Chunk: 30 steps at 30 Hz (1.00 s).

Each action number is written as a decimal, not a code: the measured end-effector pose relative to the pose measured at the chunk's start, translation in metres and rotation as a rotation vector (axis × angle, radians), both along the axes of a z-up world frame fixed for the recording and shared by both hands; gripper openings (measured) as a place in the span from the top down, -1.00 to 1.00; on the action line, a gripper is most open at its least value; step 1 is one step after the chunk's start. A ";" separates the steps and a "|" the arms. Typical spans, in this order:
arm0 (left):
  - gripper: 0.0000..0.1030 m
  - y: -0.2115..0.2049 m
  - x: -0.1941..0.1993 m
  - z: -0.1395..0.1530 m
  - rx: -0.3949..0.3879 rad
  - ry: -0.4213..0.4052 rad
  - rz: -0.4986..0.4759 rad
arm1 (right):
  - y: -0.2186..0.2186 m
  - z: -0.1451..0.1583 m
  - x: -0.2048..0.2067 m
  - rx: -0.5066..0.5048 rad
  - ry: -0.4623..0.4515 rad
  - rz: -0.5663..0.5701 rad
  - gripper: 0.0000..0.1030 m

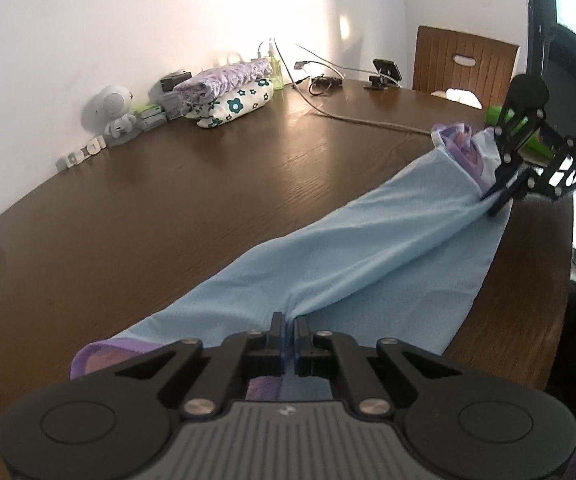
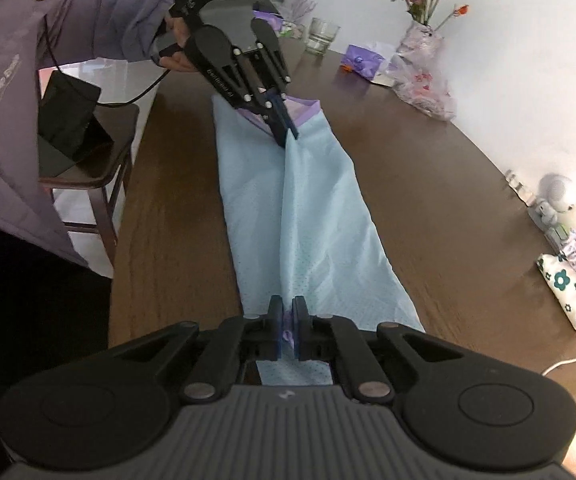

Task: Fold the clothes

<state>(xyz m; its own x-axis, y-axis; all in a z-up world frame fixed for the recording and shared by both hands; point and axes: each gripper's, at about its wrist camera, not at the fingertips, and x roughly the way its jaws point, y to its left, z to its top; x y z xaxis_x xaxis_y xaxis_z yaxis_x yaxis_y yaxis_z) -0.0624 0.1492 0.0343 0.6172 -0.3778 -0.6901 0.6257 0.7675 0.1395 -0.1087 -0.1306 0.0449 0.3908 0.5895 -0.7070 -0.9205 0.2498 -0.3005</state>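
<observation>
- A long light-blue mesh garment with lilac trim at both ends (image 1: 352, 264) is stretched in a narrow band along the near edge of the dark brown wooden table (image 1: 168, 208), part lying on the top and part lifted into a ridge between the two tools.
- The left gripper (image 1: 289, 326) has its black fingers pressed together on one end of the garment, a pinch of blue cloth caught between them; the lilac band lies just beside it on the table.
- The right gripper (image 1: 502, 196) is clamped the same way on the opposite end, where the lilac trim bunches up above its fingertips.
- From the right wrist view the garment (image 2: 308, 216) runs straight away from the right gripper (image 2: 287, 312) to the left gripper (image 2: 286, 128), which a hand (image 2: 178, 46) in a purple jacket sleeve holds from above.
- Far across the table from the garment, against the white wall, sits a stack of folded clothes (image 1: 228, 92), a purple ruffled piece on a white one with teal flowers.
- Beside that stack stands a small white round-headed figurine (image 1: 114, 114).
- A brown wooden chair (image 1: 464, 66) stands at the table's far end, beyond the right gripper.
- At the table's other end, past the left gripper, a vase of pink flowers (image 2: 422, 12) stands by the wall.
</observation>
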 end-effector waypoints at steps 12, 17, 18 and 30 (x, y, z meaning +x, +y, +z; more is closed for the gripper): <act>0.98 -0.002 -0.018 -0.002 0.023 -0.002 -0.010 | -0.030 0.021 0.012 0.092 0.009 -0.060 0.44; 0.82 0.003 -0.023 0.002 -0.008 0.007 0.003 | -0.067 0.033 0.042 0.070 -0.060 -0.273 0.44; 0.62 0.005 -0.023 0.006 -0.036 0.014 -0.006 | -0.072 0.033 0.049 0.062 -0.060 -0.298 0.44; 0.33 0.009 0.023 0.001 -0.129 0.054 0.251 | -0.053 0.000 0.077 -0.137 -0.067 -0.286 1.00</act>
<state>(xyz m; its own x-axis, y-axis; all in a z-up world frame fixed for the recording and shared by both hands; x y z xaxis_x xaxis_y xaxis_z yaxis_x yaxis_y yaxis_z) -0.0390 0.1578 0.0357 0.6658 -0.3051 -0.6809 0.4181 0.9084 0.0019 -0.0319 -0.1832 0.0450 0.5753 0.3507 -0.7390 -0.7959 0.4482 -0.4069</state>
